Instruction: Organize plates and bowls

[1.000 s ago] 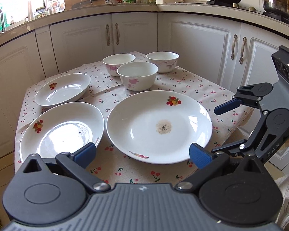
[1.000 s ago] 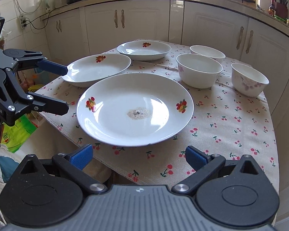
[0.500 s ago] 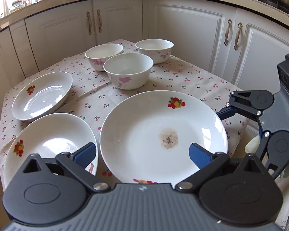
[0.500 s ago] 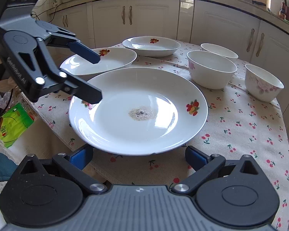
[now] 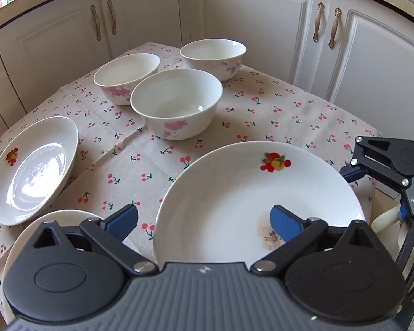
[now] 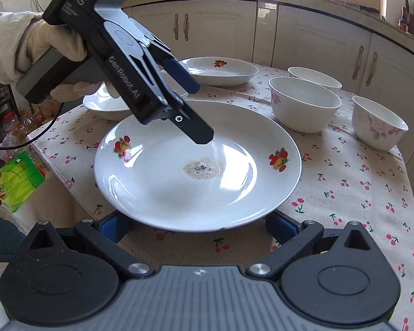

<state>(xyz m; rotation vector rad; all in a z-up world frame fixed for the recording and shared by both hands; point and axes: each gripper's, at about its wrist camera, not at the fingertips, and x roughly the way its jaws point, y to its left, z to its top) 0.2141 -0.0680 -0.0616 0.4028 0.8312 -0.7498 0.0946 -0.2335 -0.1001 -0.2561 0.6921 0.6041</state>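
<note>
A large white plate [image 5: 248, 193] with fruit prints and a brown stain lies on the cherry-print cloth; it also shows in the right wrist view [image 6: 196, 165]. My left gripper [image 5: 204, 220] is open, hovering over the plate's near-left edge, one pad above the plate, the other over the cloth. It shows from the side in the right wrist view [image 6: 198, 113]. My right gripper [image 6: 198, 229] is open, its pads partly hidden under the plate's near rim; it shows in the left wrist view [image 5: 383, 162]. Two smaller plates [image 5: 30, 168] [image 5: 49, 220] lie left. Three bowls [image 5: 176, 102] [image 5: 127, 77] [image 5: 212, 55] stand behind.
The table [image 6: 372, 193] is small and cloth-covered, with white kitchen cabinets [image 5: 262, 27] close behind it. A green bag [image 6: 16, 176] and clutter lie on the floor to the left of the table in the right wrist view.
Both grippers moved in toward the large plate. The left one now hangs over the plate's left edge and the right one's pads have slid under its rim.
</note>
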